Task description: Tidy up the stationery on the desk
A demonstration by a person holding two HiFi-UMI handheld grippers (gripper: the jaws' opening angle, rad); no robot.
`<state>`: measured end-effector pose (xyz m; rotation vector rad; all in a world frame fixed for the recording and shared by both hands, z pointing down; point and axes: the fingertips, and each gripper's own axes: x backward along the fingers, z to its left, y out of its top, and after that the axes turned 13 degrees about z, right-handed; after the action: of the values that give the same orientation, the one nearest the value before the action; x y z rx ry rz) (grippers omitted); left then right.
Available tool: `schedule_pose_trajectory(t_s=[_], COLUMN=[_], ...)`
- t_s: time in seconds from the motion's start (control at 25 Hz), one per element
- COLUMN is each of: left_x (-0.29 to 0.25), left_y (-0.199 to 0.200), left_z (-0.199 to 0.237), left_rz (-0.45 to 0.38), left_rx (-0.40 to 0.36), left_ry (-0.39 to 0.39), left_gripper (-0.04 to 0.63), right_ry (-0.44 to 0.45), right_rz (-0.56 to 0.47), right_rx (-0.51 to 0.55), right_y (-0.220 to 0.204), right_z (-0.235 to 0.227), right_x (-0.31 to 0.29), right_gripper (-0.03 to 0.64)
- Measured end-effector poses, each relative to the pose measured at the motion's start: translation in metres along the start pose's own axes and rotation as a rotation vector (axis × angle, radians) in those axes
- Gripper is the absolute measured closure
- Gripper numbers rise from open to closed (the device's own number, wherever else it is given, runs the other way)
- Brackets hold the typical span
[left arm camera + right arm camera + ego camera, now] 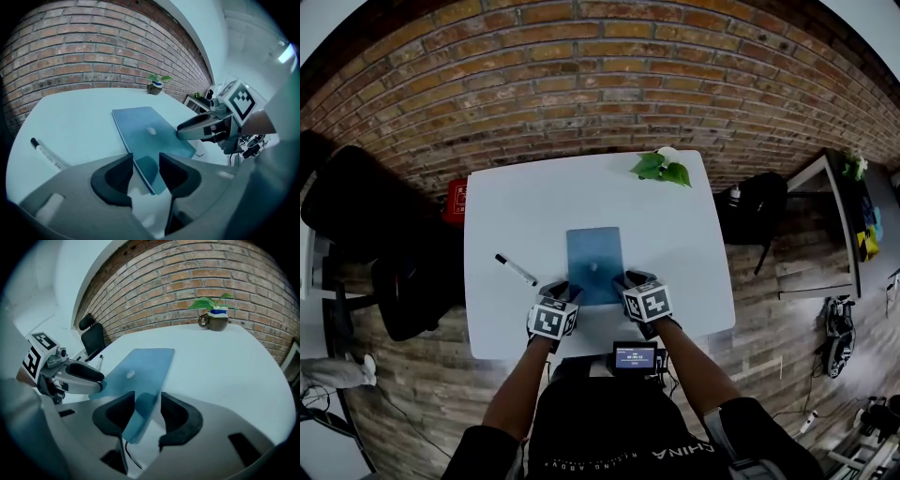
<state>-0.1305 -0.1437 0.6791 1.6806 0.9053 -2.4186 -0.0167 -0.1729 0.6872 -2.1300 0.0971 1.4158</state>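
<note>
Right, the blue folder [593,262] lies flat on the white tabletop [525,206], square to the person and close to the near edge, roughly centred. It is a thin, smooth sheet-like thing in an even blue, with one small pale dot in the middle of the cover, and its edges look clean and straight.

The left claw [146,171] is at the folder's near left corner and the right claw [147,408] at the near right one. Both stand open: each has a corner of the folder between its pads, but neither is pressing on it. So nothing is being held.

My read is that the folder is being squared up or set in its place. To do that well, both sides should work evenly, so it does not skew or slide off the near edge. It is slim and slick, so any pinch would want to land well onto the corner.

Further out, a marker [517,270] lies loose to the left, apart from the folder and not yet tidied. A potted plant [661,167] sits at the far right corner.
</note>
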Motion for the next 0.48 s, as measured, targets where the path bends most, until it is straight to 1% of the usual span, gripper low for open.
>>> schedule_pose_trajectory(t_s=[0.16,0.28,0.48], left_x=[-0.006,-0.010,-0.012], left_y=[0.005,0.004,0.003], left_z=[0.005,0.005,0.007], left_rz=[0.014,0.022,0.010], left_rx=[-0.001,0.003,0.019], left_ry=[0.025,0.020,0.011], left_gripper=[0.433,0.433,0.433], right_ry=[-0.009,-0.017,-0.028], right_rz=[-0.004,-0.002,-0.002], right_rx=[-0.017,-0.030,-0.054], right_y=[0.004,0.005,0.005], right_z=[0.001,0.000,0.002], right_x=[-0.005,-0.007,-0.011], right_gripper=[0.416,0.411,0.414])
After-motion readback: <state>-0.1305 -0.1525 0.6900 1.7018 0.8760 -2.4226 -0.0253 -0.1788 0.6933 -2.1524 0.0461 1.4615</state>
